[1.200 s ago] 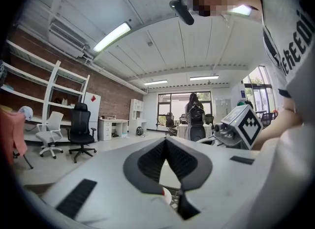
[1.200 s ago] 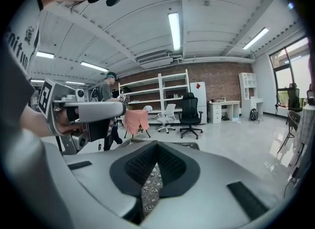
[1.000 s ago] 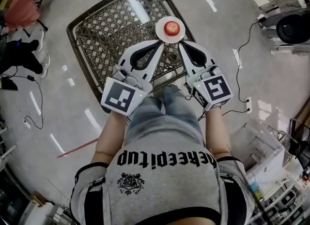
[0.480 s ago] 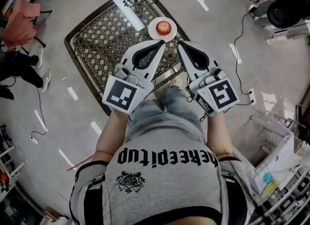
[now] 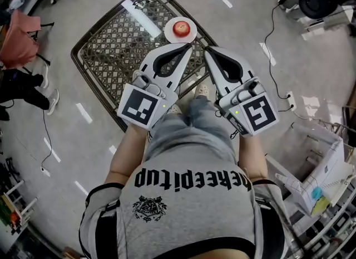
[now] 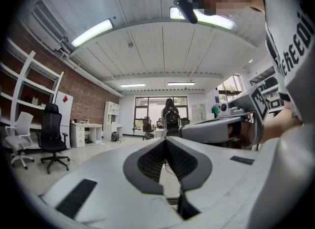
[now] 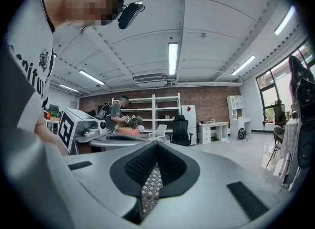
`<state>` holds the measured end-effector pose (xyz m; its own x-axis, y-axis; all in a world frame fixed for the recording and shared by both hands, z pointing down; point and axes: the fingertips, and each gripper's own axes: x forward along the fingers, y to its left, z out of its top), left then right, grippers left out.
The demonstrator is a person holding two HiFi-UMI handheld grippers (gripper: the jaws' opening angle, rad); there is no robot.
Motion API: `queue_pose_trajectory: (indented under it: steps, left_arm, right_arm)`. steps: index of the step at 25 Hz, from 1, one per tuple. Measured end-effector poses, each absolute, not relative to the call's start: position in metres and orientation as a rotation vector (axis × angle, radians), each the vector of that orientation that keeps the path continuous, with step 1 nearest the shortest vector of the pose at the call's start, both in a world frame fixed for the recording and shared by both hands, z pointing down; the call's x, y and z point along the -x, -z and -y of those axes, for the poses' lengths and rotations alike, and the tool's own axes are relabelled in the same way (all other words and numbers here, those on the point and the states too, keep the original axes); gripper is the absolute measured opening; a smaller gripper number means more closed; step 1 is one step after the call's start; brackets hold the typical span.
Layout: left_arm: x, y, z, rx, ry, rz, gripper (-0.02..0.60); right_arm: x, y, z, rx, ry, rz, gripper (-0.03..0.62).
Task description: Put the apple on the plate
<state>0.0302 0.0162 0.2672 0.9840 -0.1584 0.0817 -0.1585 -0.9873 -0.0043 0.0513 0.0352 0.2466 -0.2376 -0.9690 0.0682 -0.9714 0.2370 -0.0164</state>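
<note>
A red apple rests on a small white plate near the right corner of the dark wicker table. In the head view my left gripper and my right gripper are held side by side, level, in front of my torso, nearer to me than the plate and touching neither it nor the apple. Both are shut with nothing between their fingers. The left gripper view shows its jaws closed against an office room; the right gripper view shows its jaws closed too. Apple and plate are absent from both gripper views.
A black cable runs over the grey floor right of the table. A white bin with supplies stands at the lower right. An office chair, a desk and a distant person show ahead of the left gripper.
Both grippers have drawn back from the plate and risen a little. The table, plate and apple have slid up and left in the head view. The apple stays on the plate.
</note>
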Motion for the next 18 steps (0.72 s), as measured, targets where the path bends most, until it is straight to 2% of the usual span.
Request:
queue_pose_trajectory:
  steps: [18]
  left_arm:
    - [-0.012,-0.258,-0.015,-3.128,-0.077,0.215,0.02]
  right_arm:
    - [-0.029,-0.248,-0.029,-1.885,-0.063,2.445,-0.009]
